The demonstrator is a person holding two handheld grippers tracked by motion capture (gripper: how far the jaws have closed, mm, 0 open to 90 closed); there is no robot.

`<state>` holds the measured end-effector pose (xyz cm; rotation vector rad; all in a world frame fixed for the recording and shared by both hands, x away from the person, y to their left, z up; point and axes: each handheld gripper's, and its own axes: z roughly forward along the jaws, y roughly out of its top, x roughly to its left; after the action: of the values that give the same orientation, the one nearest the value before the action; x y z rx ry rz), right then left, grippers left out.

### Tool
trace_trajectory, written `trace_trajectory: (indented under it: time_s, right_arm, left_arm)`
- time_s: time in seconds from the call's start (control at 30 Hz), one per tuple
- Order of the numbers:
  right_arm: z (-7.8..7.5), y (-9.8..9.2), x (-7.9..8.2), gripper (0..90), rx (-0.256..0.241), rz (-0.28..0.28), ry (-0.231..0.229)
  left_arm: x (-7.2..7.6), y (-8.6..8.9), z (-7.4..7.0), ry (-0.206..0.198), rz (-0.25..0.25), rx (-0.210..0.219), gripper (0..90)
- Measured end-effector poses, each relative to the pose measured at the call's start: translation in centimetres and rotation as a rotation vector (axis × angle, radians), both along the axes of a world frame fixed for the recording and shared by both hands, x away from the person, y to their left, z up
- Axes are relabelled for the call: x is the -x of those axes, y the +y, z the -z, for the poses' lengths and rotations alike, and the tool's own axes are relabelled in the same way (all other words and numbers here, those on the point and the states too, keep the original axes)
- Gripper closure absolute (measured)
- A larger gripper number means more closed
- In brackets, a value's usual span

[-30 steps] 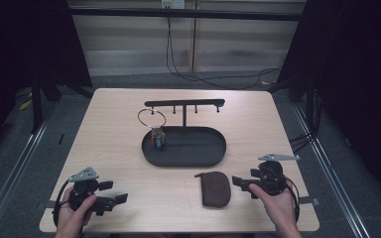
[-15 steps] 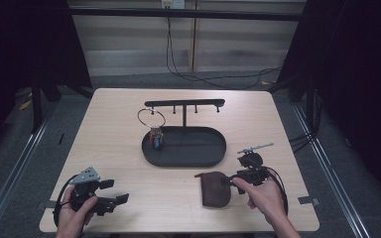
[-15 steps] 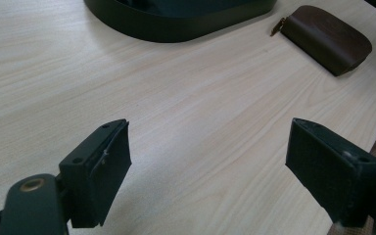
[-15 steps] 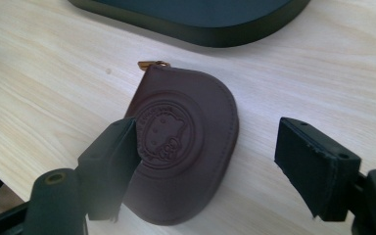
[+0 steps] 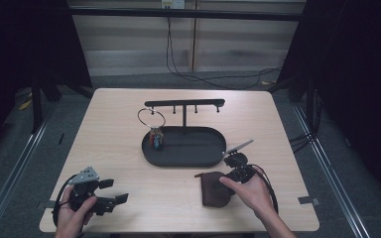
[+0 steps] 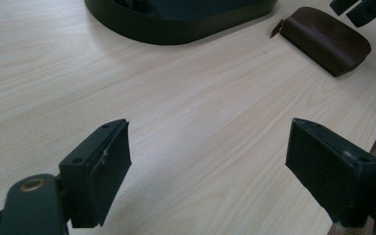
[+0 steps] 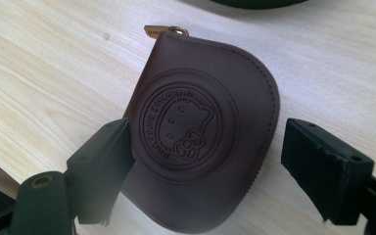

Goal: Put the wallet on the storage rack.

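Fingers [image 7: 103, 171] of your right gripper [image 7: 210, 181] are standing wide apart, one on each side of the brown pouch [image 7: 200, 132] — they are not squeezing it yet. The pouch is lying flat on the table [image 5: 119, 144], near the front edge, just in front of the black tray [image 5: 178, 161], with its little zip tab [image 7: 159, 30] pointing away from you. You are reaching for it now, so go slow. Push the jaws down low until they are almost touching the wood, keep the round stamp in the middle, then close softly. Your left gripper [image 6: 205, 166] is waiting with its jaws spread too — nothing between them, well apart from the pouch.
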<state>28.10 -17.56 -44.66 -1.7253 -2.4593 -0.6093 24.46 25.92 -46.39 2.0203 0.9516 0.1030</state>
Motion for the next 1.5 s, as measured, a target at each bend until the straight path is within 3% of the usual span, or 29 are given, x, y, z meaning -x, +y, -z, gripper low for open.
trace_trajectory:
  time_s: [0.4,0.73,1.03,1.2,1.5]
  right_arm:
    - [1.6,0.7,-0.8,17.4,0.017,0.013,0.044]
    - [1.6,0.5,-0.7,17.8,-0.009,0.041,0.037]
    - [2.2,1.0,-1.0,15.1,0.013,0.036,0.076]
    - [2.6,0.7,-1.4,13.4,-0.014,0.04,0.109]
    - [2.5,0.6,-1.4,16.6,-0.01,0.042,0.109]
  left_arm:
    - [0.0,0.0,0.0,-0.004,-0.005,-0.003,16.7]
    - [0.0,0.2,0.0,-0.01,-0.011,-0.002,16.7]
    - [0.0,0.2,0.0,-0.01,-0.015,-0.003,16.7]
    - [0.0,0.2,0.0,-0.009,-0.014,-0.003,16.7]
    - [0.0,0.2,0.0,-0.011,-0.015,-0.004,16.7]
